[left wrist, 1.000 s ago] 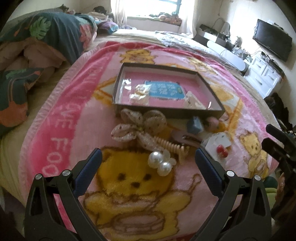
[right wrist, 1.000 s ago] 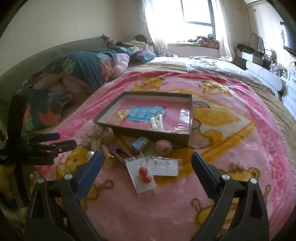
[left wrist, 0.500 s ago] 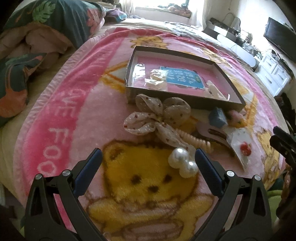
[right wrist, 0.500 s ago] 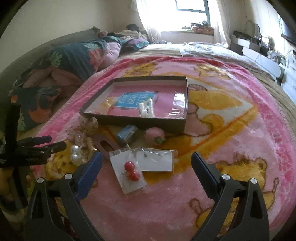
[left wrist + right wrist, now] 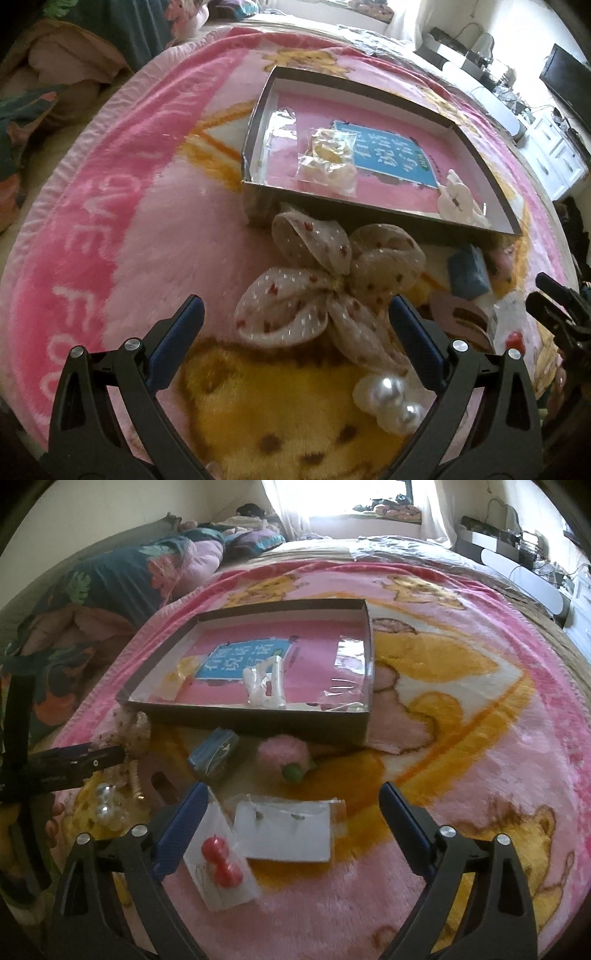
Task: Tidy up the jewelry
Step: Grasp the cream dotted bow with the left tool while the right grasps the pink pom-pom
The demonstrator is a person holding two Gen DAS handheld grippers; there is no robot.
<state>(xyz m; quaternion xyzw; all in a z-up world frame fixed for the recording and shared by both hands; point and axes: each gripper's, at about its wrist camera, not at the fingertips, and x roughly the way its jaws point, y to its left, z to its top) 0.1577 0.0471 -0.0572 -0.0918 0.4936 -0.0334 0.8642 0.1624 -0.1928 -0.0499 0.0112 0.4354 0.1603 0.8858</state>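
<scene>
1. On the bed, a pink blanket (image 5: 461, 709) printed with yellow bears was spread, and a shallow dark box (image 5: 236, 722) was set on it, open at the top.
2. Inside the box, a blue printed card (image 5: 240, 659), a white hair clip (image 5: 266, 685) and a clear bag of pale pieces (image 5: 327, 162) were seen.
3. The left gripper (image 5: 295, 321) was held with its fingers (image 5: 177, 338) wide apart, and nothing was gripped between them.
4. Between those fingers, a cream dotted fabric bow (image 5: 328, 291) was framed, lying on the blanket just in front of the box's near wall.
5. A cluster of large pearls (image 5: 388, 400) was seen just beside the bow's tail, close to the left gripper's right finger.
6. The right gripper (image 5: 291, 808) was likewise held with its fingers (image 5: 406, 825) well spread, and nothing was clamped.
7. Between the right gripper's fingers, a white earring card (image 5: 284, 834) in a clear sleeve was lying flat, and a second card bearing red beads (image 5: 221, 862) was partly tucked under it, touching the left finger.
8. Near the box's front wall, a pink pompom (image 5: 284, 755) with a green tip and a small blue packet (image 5: 214, 753) were lying side by side.
9. A pinkish hair clip (image 5: 461, 319) was seen between the blue packet and the bead card.
</scene>
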